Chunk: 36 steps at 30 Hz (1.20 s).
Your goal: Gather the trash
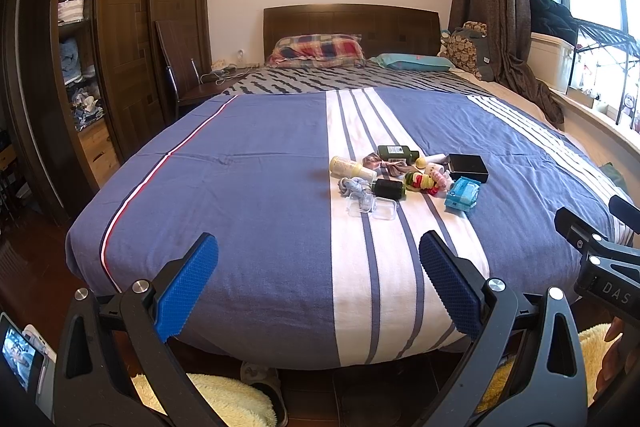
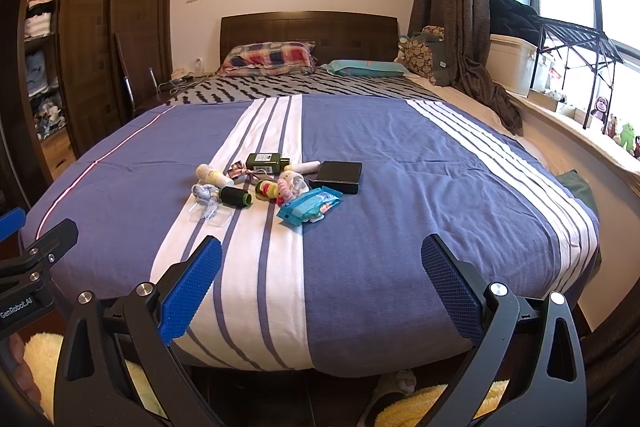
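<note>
We hold the left hand-held gripper [image 1: 318, 283] and right hand-held gripper [image 2: 322, 285] released at the bed's [image 1: 248, 195] foot; the trash pile [image 2: 276, 187] lies mid-bed, beside the black box [image 2: 338, 176]

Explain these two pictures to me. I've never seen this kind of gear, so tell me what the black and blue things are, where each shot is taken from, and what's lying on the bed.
There is no robot here. A person holds two hand-held grippers, each with a camera looking along its blue-padded fingers. One picture is from the left gripper, the other from the right gripper. Both are open and hold nothing. They hover near the foot of the striped bed. On it lies a small pile: a dark green bottle, a black box, a blue wipes pack, a cream bottle and colourful hair ties.
</note>
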Each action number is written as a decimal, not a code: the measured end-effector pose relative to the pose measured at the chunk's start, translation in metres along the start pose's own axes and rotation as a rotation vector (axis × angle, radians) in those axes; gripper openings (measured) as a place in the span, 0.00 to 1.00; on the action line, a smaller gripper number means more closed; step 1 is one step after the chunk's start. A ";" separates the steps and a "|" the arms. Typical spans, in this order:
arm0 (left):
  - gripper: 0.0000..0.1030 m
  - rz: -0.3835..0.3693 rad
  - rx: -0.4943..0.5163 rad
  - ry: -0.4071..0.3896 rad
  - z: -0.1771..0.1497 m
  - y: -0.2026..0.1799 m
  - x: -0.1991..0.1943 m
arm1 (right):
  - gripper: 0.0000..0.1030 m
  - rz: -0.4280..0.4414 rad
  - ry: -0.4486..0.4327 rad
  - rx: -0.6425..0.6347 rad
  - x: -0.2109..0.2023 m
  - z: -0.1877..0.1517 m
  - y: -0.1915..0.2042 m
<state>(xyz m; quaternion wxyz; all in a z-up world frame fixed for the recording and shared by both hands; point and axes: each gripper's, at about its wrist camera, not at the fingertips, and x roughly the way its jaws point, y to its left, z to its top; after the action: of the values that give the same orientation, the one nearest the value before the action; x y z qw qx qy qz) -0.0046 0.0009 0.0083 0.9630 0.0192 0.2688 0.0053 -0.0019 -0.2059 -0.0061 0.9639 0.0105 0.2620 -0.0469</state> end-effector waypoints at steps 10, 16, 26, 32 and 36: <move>0.92 0.000 0.001 -0.001 0.001 0.001 0.000 | 0.97 0.000 -0.001 0.000 0.000 0.000 0.002; 0.92 0.001 0.001 0.000 0.001 0.001 0.000 | 0.97 -0.001 -0.001 0.000 0.000 0.000 0.002; 0.92 0.001 0.002 0.009 0.000 0.003 0.004 | 0.97 0.001 0.011 0.001 0.006 -0.001 0.002; 0.92 0.018 -0.002 0.042 -0.004 0.008 0.022 | 0.97 -0.007 0.037 0.007 0.019 -0.003 -0.002; 0.92 0.023 0.004 0.077 -0.007 0.007 0.040 | 0.97 -0.015 0.070 0.013 0.036 -0.007 -0.007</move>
<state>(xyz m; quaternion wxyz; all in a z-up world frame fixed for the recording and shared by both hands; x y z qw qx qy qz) 0.0259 0.0095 -0.0182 0.9517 0.0242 0.3056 0.0167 0.0246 -0.2158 -0.0299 0.9537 0.0165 0.2951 -0.0554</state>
